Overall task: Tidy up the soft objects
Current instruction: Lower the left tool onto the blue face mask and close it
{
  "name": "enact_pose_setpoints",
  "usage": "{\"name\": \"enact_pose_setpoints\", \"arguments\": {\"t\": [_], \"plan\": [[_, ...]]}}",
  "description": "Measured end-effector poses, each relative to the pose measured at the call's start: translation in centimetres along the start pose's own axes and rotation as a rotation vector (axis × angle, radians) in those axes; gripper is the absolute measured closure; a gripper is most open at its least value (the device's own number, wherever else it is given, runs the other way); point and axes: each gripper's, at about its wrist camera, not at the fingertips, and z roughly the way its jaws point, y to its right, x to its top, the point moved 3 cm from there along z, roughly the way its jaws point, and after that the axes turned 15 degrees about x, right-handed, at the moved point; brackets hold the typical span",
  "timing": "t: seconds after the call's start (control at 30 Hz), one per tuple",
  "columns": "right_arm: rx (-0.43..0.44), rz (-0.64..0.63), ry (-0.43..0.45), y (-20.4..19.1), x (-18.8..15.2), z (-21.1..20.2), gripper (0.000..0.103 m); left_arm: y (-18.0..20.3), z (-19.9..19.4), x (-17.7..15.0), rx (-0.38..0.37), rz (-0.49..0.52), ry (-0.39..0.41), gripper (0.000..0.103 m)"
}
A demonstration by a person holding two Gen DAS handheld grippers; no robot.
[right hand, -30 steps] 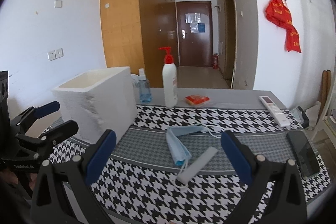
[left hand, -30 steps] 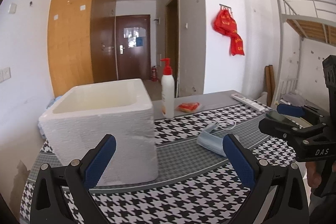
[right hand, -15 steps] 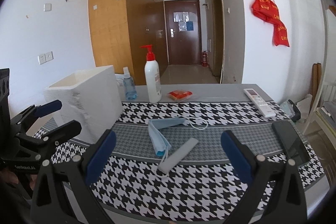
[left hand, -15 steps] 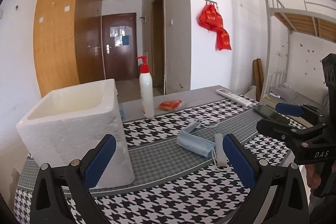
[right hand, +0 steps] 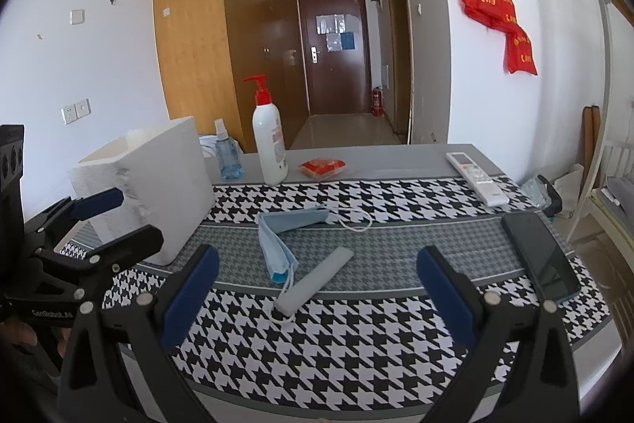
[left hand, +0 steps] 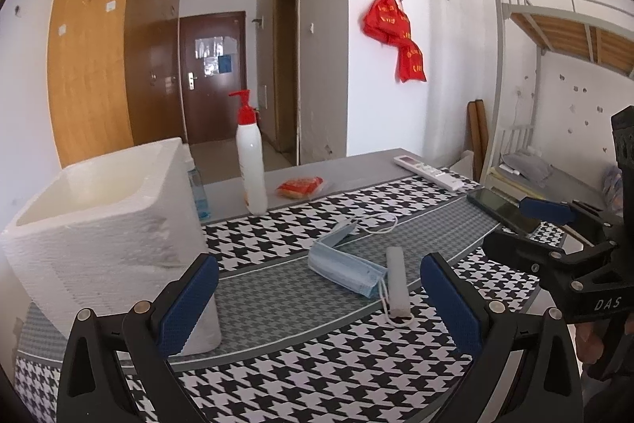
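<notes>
Right gripper [left hand: 554, 224] body: white lettering "DAS". Left gripper [right hand: 115, 217] body: small white lettering, not clearly legible. Red bags [right hand: 501, 22] on wall hooks: yellow characters, unreadable.

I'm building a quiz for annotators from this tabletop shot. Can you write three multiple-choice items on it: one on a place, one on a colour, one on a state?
1. Where does the grey bar lie relative to the blue face mask?
A. inside the foam box
B. right beside the mask, over its ear loop
C. on the phone

2. What colour is the pump on the white lotion bottle?
A. red
B. green
C. black

3. What state is the right gripper in?
A. shut on the mask
B. shut on the bar
C. open, holding nothing

Answers:
1 B, the bar sits against the mask's near end with the white loop running under it.
2 A, the pump head is plainly red.
3 C, its blue pads stand wide apart above the houndstooth cloth, nothing between them.
</notes>
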Motion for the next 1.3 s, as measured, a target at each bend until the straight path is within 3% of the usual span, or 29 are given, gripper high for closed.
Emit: {"name": "enact_pose_setpoints", "arguments": {"t": [0.73,1.3], "plan": [[0.014,0.045,-0.032,3.1,-0.6,1.5,0.002,2.3,3.6,0.6,-0.006,0.019,-0.073,0.001],[0.027,0.073,-0.065,4.9,-1.0,3.0,0.002,3.4,8.1,0.6,-0.019,0.024,-0.189,0.001]]}}
